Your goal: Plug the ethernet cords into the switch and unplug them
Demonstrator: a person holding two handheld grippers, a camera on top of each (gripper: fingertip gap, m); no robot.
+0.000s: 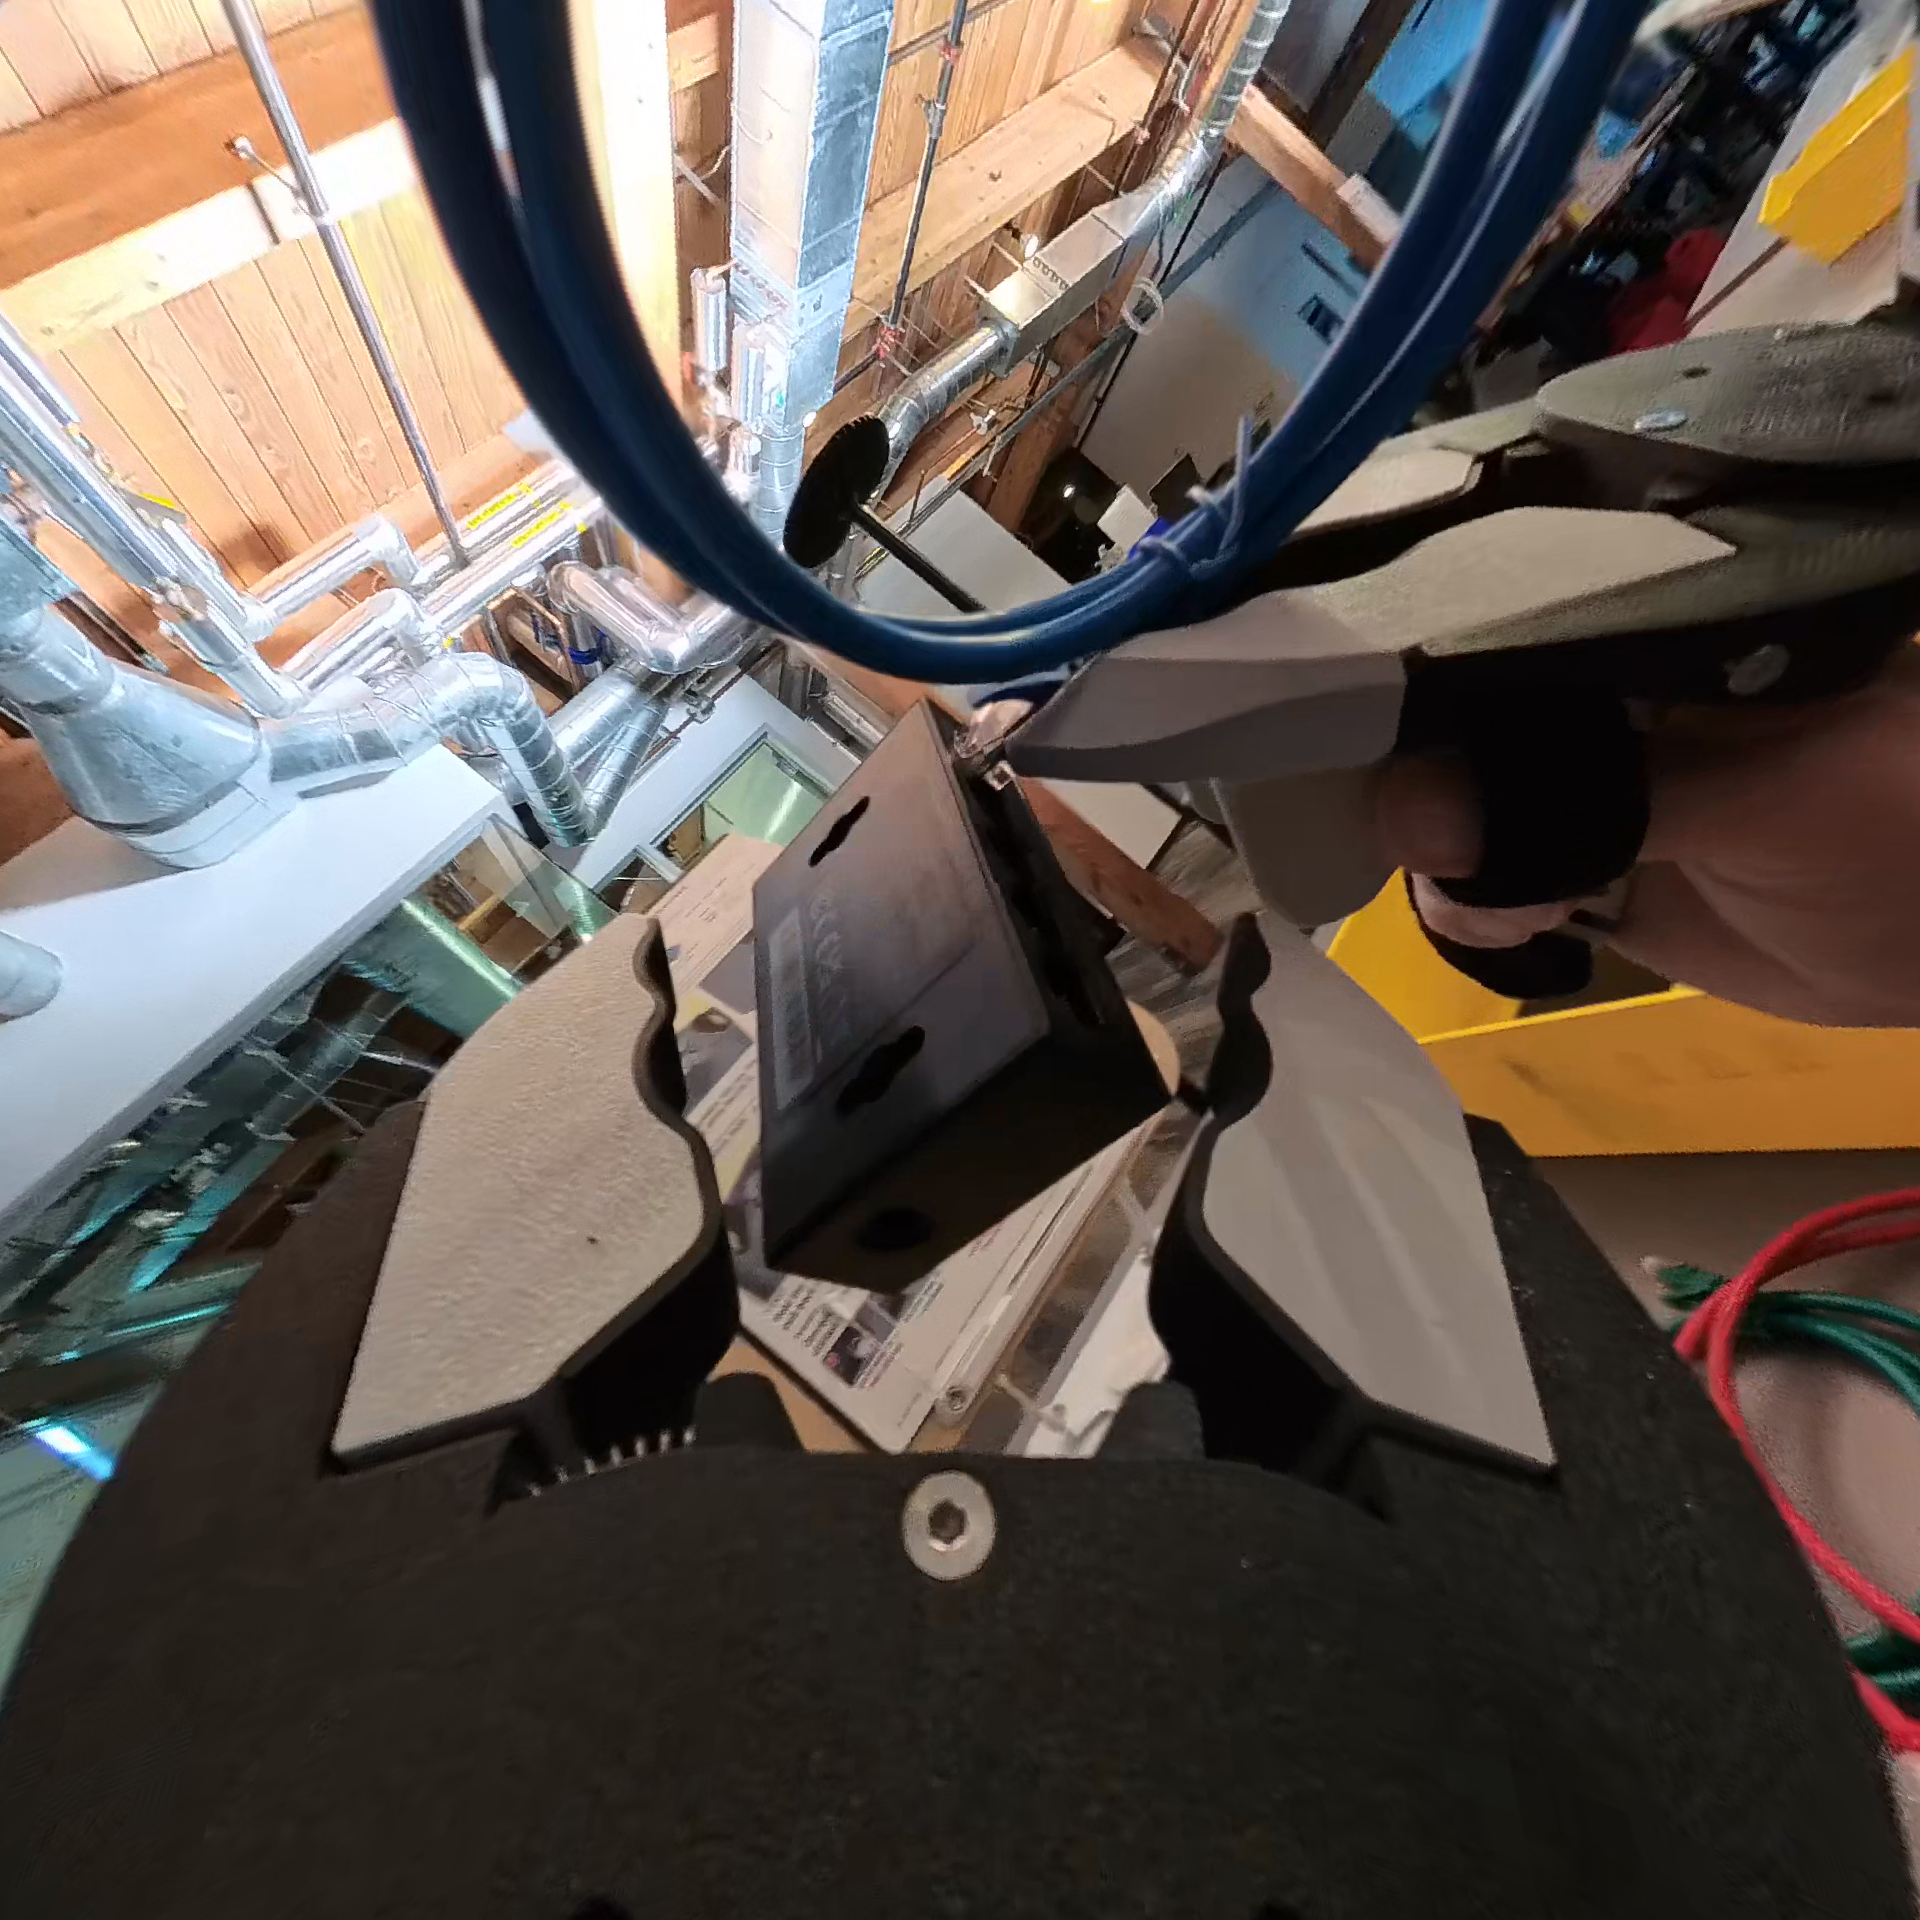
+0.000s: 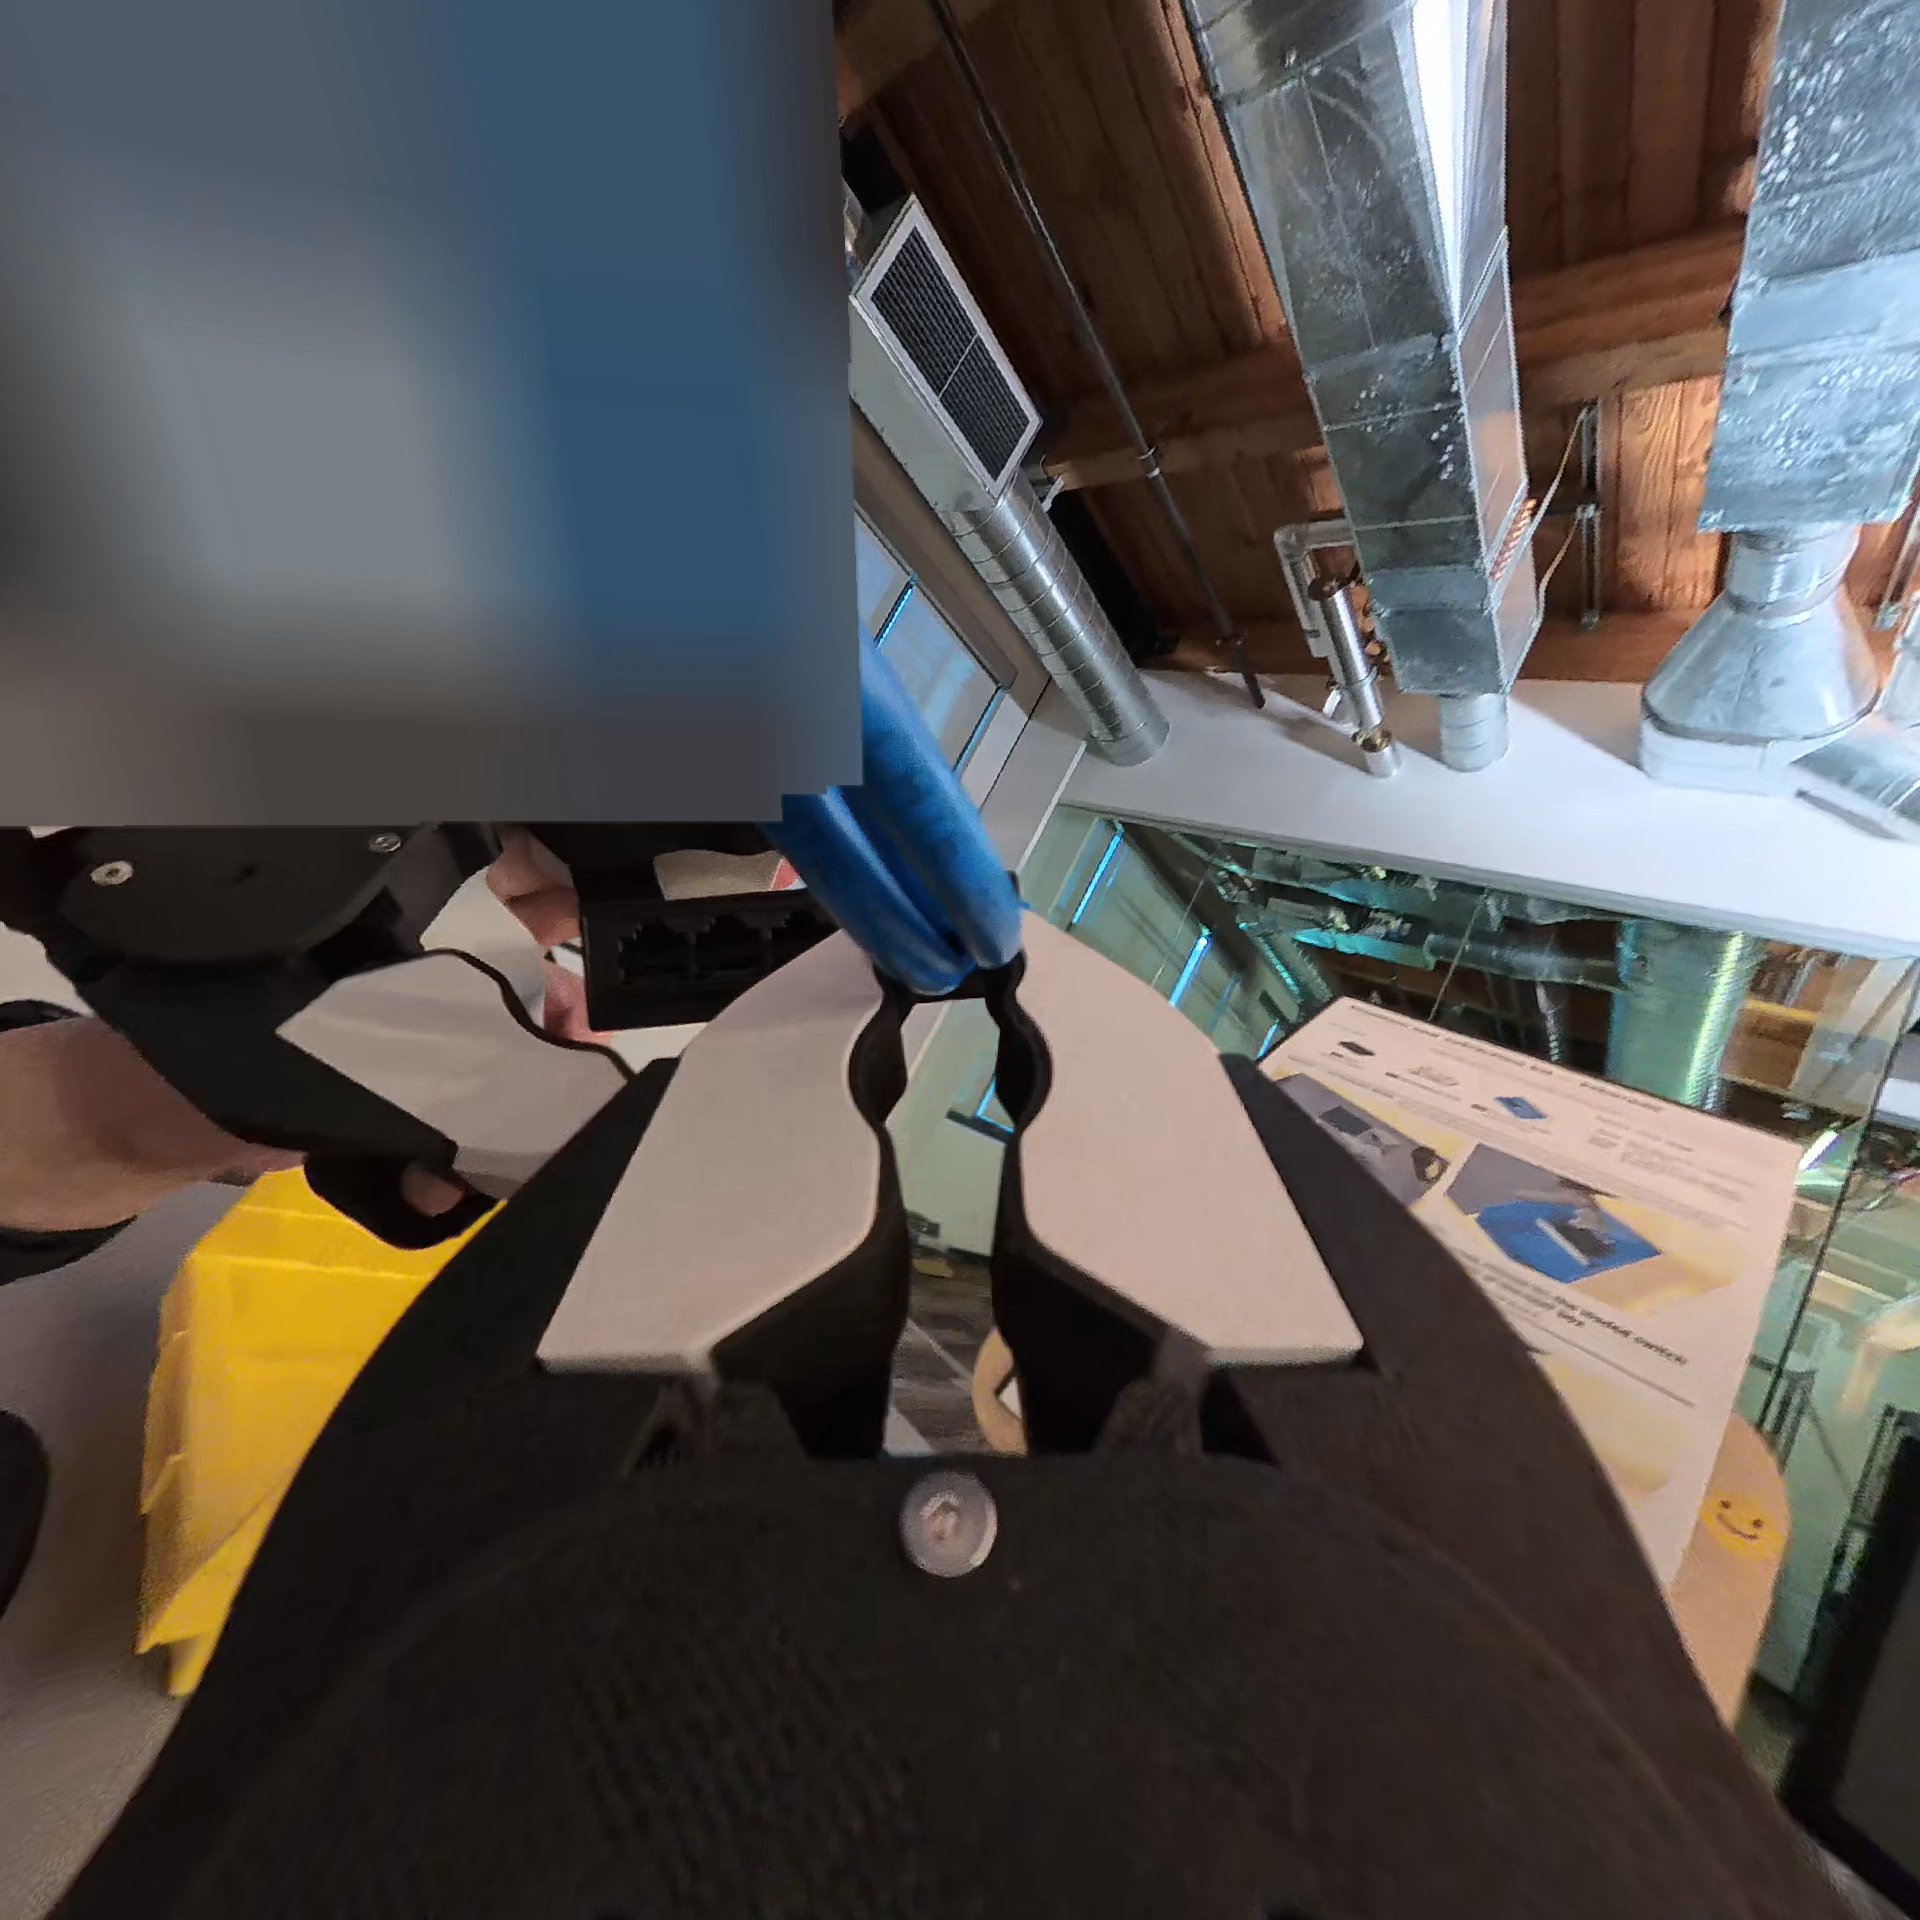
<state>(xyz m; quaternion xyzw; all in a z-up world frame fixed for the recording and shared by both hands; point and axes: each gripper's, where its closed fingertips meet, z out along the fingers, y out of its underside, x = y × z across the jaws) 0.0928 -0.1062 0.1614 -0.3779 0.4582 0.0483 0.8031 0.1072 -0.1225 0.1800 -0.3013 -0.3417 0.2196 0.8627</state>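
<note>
Ethernet switch, a flat black metal box [image 1: 914, 997], is held up in the air between the spread fingers of the left tool [image 1: 940, 1049]; whether they clamp it cannot be told. The right tool [image 2: 948, 982] is closed on the blue round ethernet cord [image 2: 914, 883] near its plug. An insertion seems in hand; next, the clear plug [image 1: 982, 727] must be aligned with a port. Only the right wrist view shows the row of ports [image 2: 696, 951]; only the left shows the plug at the switch edge.

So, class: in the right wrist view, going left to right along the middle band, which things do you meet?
Left gripper → yellow bin → black switch → blue cords pinched in the right gripper → printed sheet.
</note>
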